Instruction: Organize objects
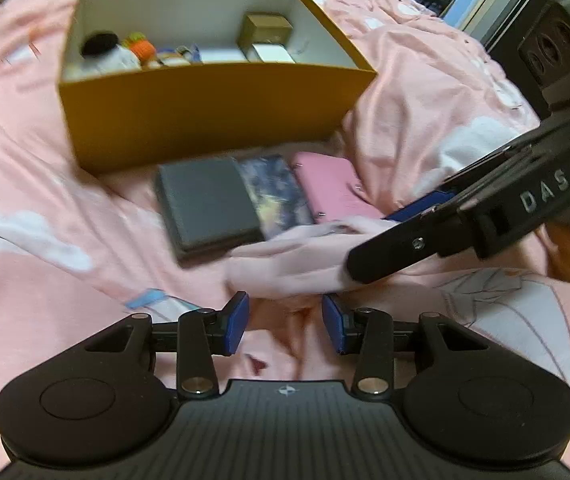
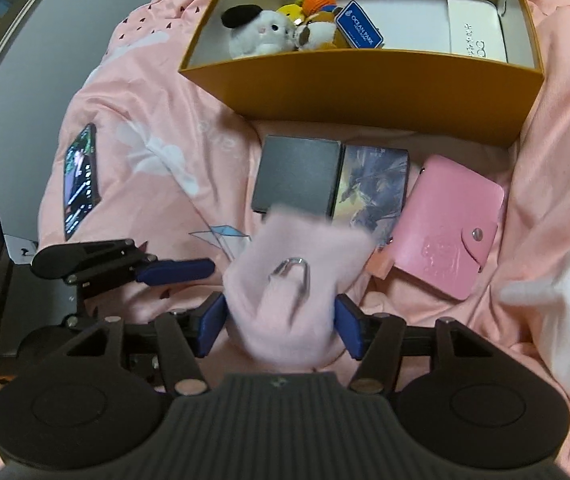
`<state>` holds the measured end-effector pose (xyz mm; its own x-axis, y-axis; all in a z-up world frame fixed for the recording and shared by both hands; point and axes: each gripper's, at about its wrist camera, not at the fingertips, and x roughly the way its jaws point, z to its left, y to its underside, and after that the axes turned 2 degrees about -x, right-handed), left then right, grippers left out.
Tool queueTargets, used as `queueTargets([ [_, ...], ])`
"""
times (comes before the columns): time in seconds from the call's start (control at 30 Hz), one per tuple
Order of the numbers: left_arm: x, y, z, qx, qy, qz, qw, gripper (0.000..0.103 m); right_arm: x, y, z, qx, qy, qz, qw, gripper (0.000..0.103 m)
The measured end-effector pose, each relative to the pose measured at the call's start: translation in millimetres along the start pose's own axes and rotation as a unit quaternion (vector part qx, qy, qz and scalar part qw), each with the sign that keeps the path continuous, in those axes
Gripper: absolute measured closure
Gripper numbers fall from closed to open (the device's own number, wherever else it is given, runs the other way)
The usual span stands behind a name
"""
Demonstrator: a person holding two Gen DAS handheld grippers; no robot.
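A fluffy pale pink plush [image 2: 281,240] with a metal clip [image 2: 299,276] lies between the blue pads of my right gripper [image 2: 281,326]. The pads stand at its sides without squeezing it. In the left wrist view the plush [image 1: 285,264] rests on the pink bedding under the right gripper [image 1: 373,240]. My left gripper [image 1: 285,312] hovers just before it, open, with only bedding between its fingers. Beyond the plush lie a grey case [image 2: 297,176], a picture-printed case [image 2: 373,188] and a pink snap wallet [image 2: 449,228].
A mustard box [image 2: 365,88] stands behind the cases, holding small plush toys [image 2: 261,32], a blue tag [image 2: 359,26] and a white box [image 2: 477,32]. A lit phone [image 2: 81,180] lies on the bedding at the left. The duvet bunches up at the right.
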<state>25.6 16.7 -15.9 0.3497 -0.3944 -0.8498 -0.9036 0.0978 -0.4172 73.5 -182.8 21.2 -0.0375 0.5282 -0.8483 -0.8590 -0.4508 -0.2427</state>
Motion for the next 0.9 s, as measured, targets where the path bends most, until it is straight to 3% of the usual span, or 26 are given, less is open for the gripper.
queueTargets([
  [0.07, 5, -1, 1, -0.008, 0.018, 0.002, 0.9998, 0.058, -4, 5, 0, -0.007, -0.005, -0.013, 1.0, 0.03],
  [0.2, 5, -6, -1, -0.009, 0.011, -0.015, 0.9998, 0.057, -20, 16, -1, -0.033, 0.007, -0.051, 0.998, 0.03],
  [0.3, 1, -14, -3, -0.006, 0.002, -0.052, 0.9986, 0.057, -33, 22, -6, -0.04, 0.032, -0.084, 0.995, 0.031],
  [0.4, 7, -25, 0, -0.024, -0.004, -0.062, 0.9978, 0.057, -41, 24, -12, -0.045, 0.06, -0.111, 0.991, 0.033],
  [0.57, 22, -38, 4, -0.048, -0.031, -0.078, 0.9953, 0.057, -31, 20, -27, -0.036, 0.084, -0.117, 0.989, 0.056],
  [0.67, 21, -41, 7, -0.053, -0.027, -0.088, 0.9944, 0.057, -20, 15, -35, -0.024, 0.096, -0.121, 0.988, 0.06],
  [0.83, 10, -37, 4, -0.019, -0.021, -0.085, 0.996, 0.039, -5, 9, -48, -0.012, 0.156, -0.114, 0.981, 0.059],
  [0.9, 10, -32, -1, 0.014, -0.014, -0.073, 0.9971, 0.035, -1, 8, -59, 0.007, 0.154, -0.108, 0.982, 0.058],
])
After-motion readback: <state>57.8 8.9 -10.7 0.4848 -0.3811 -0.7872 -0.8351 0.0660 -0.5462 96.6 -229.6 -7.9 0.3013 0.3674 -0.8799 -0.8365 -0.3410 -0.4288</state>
